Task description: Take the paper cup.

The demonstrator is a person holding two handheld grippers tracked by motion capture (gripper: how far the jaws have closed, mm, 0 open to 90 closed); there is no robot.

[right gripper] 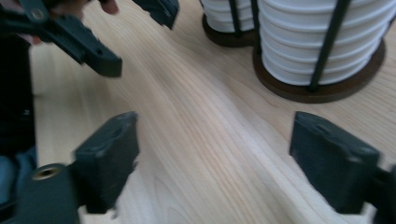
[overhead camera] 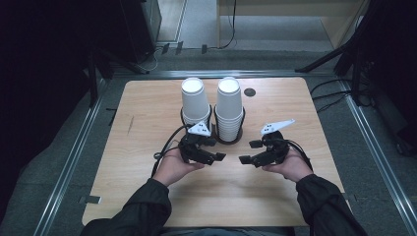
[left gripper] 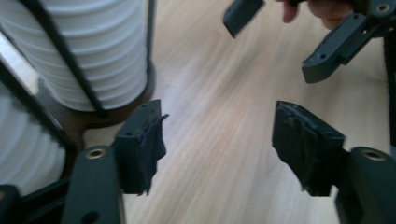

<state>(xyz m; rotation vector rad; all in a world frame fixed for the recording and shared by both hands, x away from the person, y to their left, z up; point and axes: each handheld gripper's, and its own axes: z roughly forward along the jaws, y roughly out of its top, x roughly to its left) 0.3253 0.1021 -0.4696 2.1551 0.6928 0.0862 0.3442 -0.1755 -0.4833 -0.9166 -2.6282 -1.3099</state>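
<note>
Nearest the person, both hands rest low over the wooden table point(overhead camera: 147, 196), tools pointing toward each other. The left gripper point(overhead camera: 216, 157) has its jaws spread, with bare tabletop between them and nothing held. The right gripper point(overhead camera: 244, 160) likewise stands spread and empty, just beside the left but not touching it. Beyond the grippers, two stacks of white paper cups stand upright in a black wire holder: the left stack point(overhead camera: 194, 101) and the right stack point(overhead camera: 229, 105), close behind the left gripper.

Two tall stacks of white paper cups point(overhead camera: 212, 105) stand side by side, each in a round holder, at the far middle of the wooden table point(overhead camera: 147, 147).
</note>
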